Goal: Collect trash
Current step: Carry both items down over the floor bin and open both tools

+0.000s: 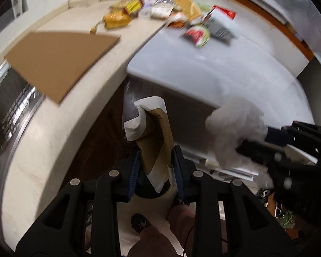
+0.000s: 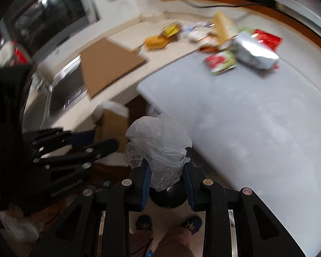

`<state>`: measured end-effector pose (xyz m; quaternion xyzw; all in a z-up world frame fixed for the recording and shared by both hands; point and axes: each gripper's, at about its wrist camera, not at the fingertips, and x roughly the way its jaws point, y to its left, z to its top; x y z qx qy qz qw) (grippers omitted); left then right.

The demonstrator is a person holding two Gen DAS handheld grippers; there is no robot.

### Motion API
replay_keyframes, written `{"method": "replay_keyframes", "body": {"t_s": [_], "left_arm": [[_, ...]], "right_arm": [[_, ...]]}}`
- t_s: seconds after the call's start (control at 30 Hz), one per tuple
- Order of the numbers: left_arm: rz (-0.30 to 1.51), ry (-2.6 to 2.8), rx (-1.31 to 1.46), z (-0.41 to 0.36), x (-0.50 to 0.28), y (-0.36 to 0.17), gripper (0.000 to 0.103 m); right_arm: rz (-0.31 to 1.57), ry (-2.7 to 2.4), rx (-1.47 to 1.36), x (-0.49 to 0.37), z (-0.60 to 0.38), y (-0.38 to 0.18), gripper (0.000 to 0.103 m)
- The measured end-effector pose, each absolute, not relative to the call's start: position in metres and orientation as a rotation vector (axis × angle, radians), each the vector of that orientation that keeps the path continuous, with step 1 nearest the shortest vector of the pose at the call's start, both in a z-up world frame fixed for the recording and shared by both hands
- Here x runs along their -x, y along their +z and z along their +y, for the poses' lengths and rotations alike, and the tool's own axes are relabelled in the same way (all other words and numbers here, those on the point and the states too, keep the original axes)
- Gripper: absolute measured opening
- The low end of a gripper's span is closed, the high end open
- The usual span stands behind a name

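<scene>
My left gripper (image 1: 156, 150) is shut on a brown and white paper packet (image 1: 155, 135), held in the air in front of the counter edge. My right gripper (image 2: 167, 165) is shut on a crumpled clear plastic wrapper (image 2: 158, 147), which also shows in the left wrist view (image 1: 235, 128) to the right of the packet. More trash lies at the far end of the counter: a yellow snack bag (image 1: 116, 20), a red and green packet (image 1: 196, 34), a silver bag (image 2: 254, 50) and several other wrappers.
A flat brown cardboard sheet (image 1: 60, 62) lies on the cream counter over a steel sink (image 1: 10, 111). A grey board (image 2: 256, 115) covers the right of the counter. A cardboard box (image 2: 113, 126) stands below the counter. The person's legs and shoes (image 2: 143, 222) are underneath.
</scene>
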<state>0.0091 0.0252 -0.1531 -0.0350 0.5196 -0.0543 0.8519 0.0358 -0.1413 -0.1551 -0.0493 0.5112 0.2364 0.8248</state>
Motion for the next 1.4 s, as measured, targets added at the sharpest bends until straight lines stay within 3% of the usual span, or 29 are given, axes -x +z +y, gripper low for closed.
{"method": "replay_keyframes", "body": {"t_s": [0.23, 0.53, 0.7, 0.83, 0.87, 0.9, 0.97, 1.1, 1.4], "left_arm": [[1.135, -0.119, 0.061, 0.024, 0.002, -0.242, 0.027], [1.245, -0.066, 0.082, 0.027, 0.002, -0.391, 0.027], [1.280, -0.071, 0.088, 0.033, -0.008, -0.454, 0.028], [1.312, -0.073, 0.131, 0.042, -0.013, -0.483, 0.032], [1.319, -0.070, 0.140, 0.040, -0.014, -0.487, 0.038], [1.323, -0.061, 0.145, 0.042, -0.014, -0.489, 0.052], [1.323, -0.050, 0.161, 0.047, -0.014, -0.490, 0.071], [1.327, -0.032, 0.160, 0.051, -0.012, -0.485, 0.072], [1.343, -0.049, 0.143, 0.044, -0.016, -0.467, 0.072]], "right_arm": [[1.235, 0.507, 0.104, -0.021, -0.112, -0.249, 0.028], [1.315, 0.447, 0.117, -0.015, -0.108, -0.441, 0.028], [1.362, 0.447, 0.092, -0.028, -0.102, -0.515, 0.028], [1.395, 0.441, 0.048, -0.036, -0.100, -0.557, 0.037], [1.401, 0.439, 0.033, -0.037, -0.101, -0.563, 0.038], [1.410, 0.434, 0.016, -0.039, -0.102, -0.570, 0.038], [1.431, 0.419, -0.005, -0.041, -0.108, -0.579, 0.040], [1.430, 0.389, -0.038, -0.039, -0.114, -0.578, 0.049], [1.420, 0.344, -0.036, -0.042, -0.135, -0.537, 0.050]]}}
